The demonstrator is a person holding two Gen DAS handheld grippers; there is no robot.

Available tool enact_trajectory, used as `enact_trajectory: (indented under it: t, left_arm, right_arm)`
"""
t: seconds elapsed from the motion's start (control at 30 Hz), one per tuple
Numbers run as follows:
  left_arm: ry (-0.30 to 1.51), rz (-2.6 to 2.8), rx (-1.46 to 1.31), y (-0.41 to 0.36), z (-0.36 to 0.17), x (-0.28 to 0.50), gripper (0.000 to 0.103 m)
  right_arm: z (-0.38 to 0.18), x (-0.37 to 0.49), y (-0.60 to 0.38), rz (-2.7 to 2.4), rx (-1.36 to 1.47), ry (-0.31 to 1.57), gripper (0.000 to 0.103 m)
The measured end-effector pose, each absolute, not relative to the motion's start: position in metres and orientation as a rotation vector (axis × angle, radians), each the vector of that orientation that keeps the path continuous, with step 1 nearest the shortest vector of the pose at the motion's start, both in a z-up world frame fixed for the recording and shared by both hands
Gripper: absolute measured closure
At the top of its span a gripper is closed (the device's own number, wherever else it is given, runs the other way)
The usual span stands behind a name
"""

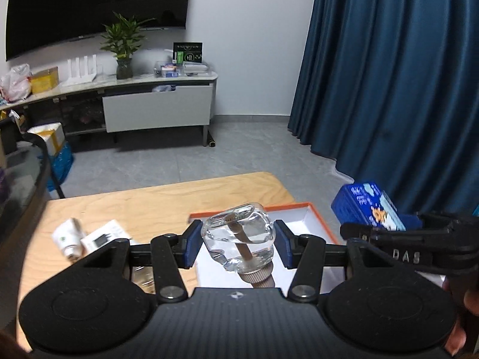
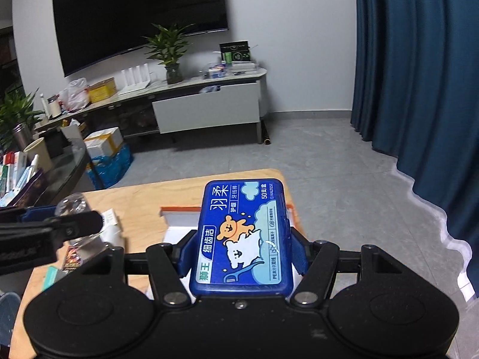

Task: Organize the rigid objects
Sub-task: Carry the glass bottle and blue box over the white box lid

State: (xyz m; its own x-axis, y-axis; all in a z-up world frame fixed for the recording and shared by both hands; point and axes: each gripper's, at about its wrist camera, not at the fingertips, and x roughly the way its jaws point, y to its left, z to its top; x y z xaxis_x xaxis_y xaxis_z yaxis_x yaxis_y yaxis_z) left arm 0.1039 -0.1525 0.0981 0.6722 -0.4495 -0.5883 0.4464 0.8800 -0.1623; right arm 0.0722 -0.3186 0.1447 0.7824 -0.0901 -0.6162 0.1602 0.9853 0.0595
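My left gripper (image 1: 238, 242) is shut on a clear glass bottle (image 1: 239, 233) with a ribbed metal cap, held tilted above the orange-rimmed white box (image 1: 308, 218) on the wooden table (image 1: 149, 206). My right gripper (image 2: 243, 254) is shut on a blue floss-pick box (image 2: 244, 236) with a cartoon bear, held above the same orange-rimmed box (image 2: 179, 211). In the left wrist view the blue box (image 1: 368, 206) and the right gripper show at the right. In the right wrist view the bottle (image 2: 71, 206) shows at the left.
On the table's left lie a white tube (image 1: 67, 236), a white packet (image 1: 101, 236) and a small colourful card (image 2: 71, 258). A glass side table (image 2: 39, 173) with clutter stands left. A TV cabinet (image 1: 155, 104) and blue curtain (image 1: 389, 74) are behind.
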Motion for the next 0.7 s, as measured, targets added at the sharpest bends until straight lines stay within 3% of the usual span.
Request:
enact_trajectory:
  t: [0.7]
  left_arm:
    - [0.79, -0.423, 0.017, -0.181, 0.067, 0.139, 0.052]
  right_arm:
    - [0.098, 0.125, -0.334, -0.144, 0.127, 0.753, 0.028]
